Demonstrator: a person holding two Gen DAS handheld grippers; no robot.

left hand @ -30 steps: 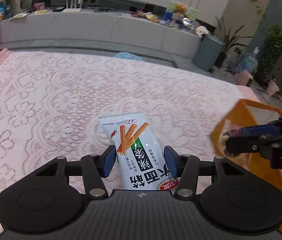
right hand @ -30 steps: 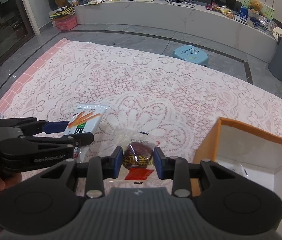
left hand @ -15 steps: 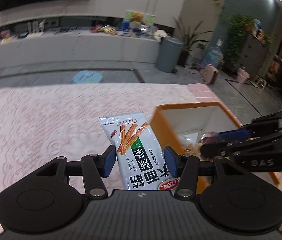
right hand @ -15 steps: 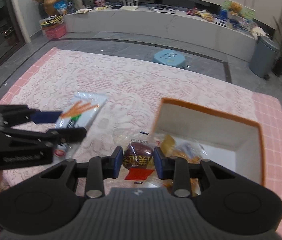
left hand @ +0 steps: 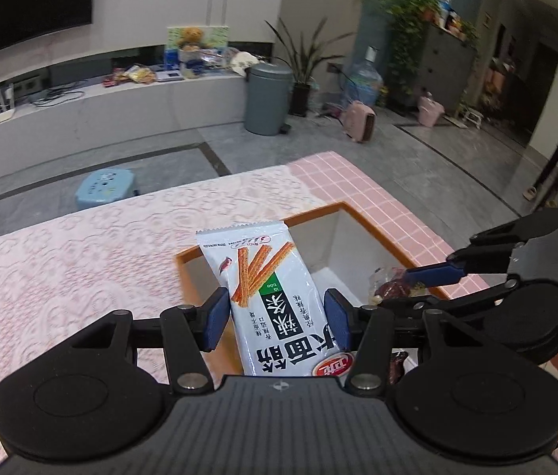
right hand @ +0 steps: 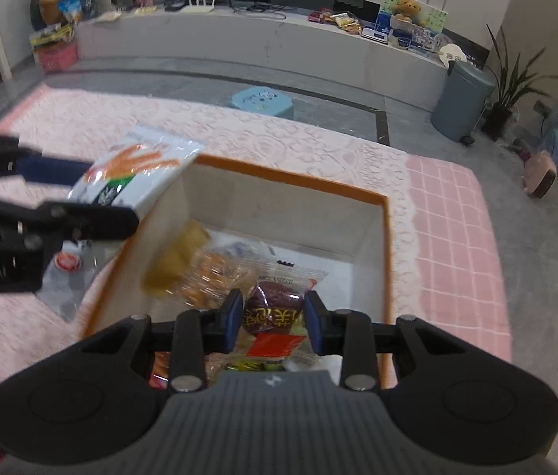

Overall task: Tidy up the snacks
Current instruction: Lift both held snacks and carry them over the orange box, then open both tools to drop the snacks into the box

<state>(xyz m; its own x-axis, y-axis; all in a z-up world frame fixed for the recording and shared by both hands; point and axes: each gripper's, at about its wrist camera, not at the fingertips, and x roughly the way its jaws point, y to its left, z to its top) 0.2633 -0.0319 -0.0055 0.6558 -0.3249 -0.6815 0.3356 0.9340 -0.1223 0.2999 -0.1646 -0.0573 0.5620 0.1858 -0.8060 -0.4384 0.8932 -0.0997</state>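
Lace-covered table [left hand: 61,277] has slid away; both grippers now hover over the box [right hand: 291,176], left gripper [left hand: 277,318] pinching the stick pack [left hand: 267,289], right gripper [right hand: 273,318] the date packet [right hand: 275,308], ready to drop.

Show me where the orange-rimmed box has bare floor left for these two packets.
Free: the white floor along the far wall of the box and toward its right wall. Crowded: the near-left corner, where wrapped snacks pile up under the right gripper and its date packet. The left gripper holds the spicy-stick packet over the left rim.
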